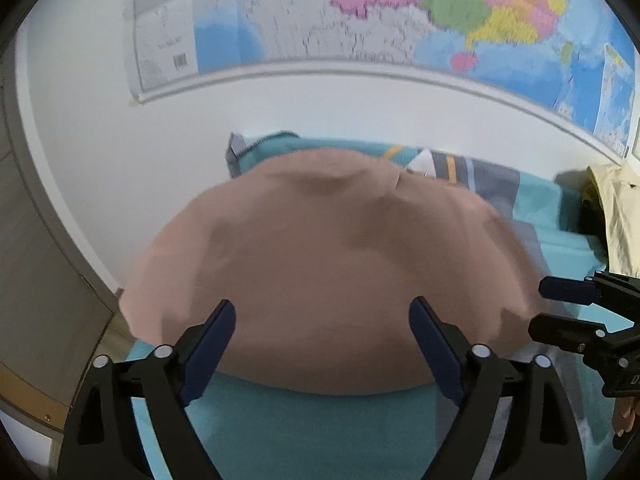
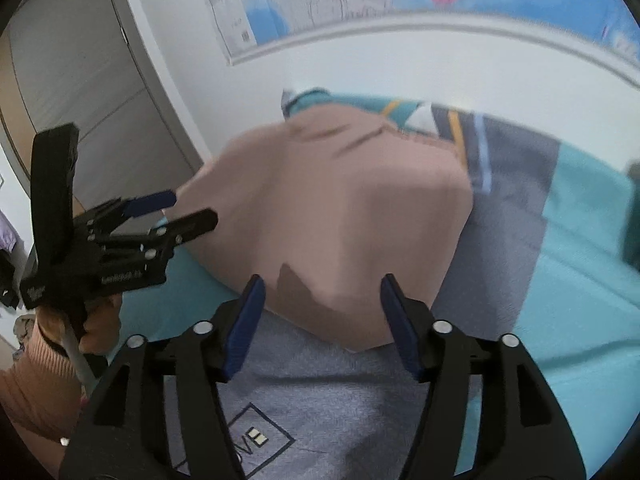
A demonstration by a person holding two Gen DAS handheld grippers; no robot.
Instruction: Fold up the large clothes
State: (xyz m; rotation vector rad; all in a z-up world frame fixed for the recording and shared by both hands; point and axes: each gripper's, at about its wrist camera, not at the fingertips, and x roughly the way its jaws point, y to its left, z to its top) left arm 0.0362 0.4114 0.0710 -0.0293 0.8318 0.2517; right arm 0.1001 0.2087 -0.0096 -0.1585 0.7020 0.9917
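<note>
Garment: a pinkish-tan garment (image 1: 332,264) lies folded on the bed, its far edge near the wall, its near edge just ahead of both grippers; in the right wrist view a darker flap (image 2: 296,292) shows at the near edge
Bed cover: a teal bed cover (image 1: 304,428) with grey, yellow and white stripes toward the wall; a grey printed patch (image 2: 320,400) sits under the right gripper
Left gripper: the left gripper (image 1: 322,344) hangs over the near edge of the garment with its jaws spread wide; the blue pads (image 1: 208,356) press on nothing; released
Right gripper: the right gripper (image 2: 322,324) stands with its jaws apart above the garment's near corner; the cloth shows between the pads without being pinched; released
Hand: a hand (image 2: 96,320) in a pink sleeve (image 2: 36,392) grips the left gripper's handle
Wall: a coloured map (image 1: 400,20) hangs on the white wall above the bed
Other cloth: a pale yellow garment (image 1: 616,216) lies at the right edge of the bed, well apart from the folded one
</note>
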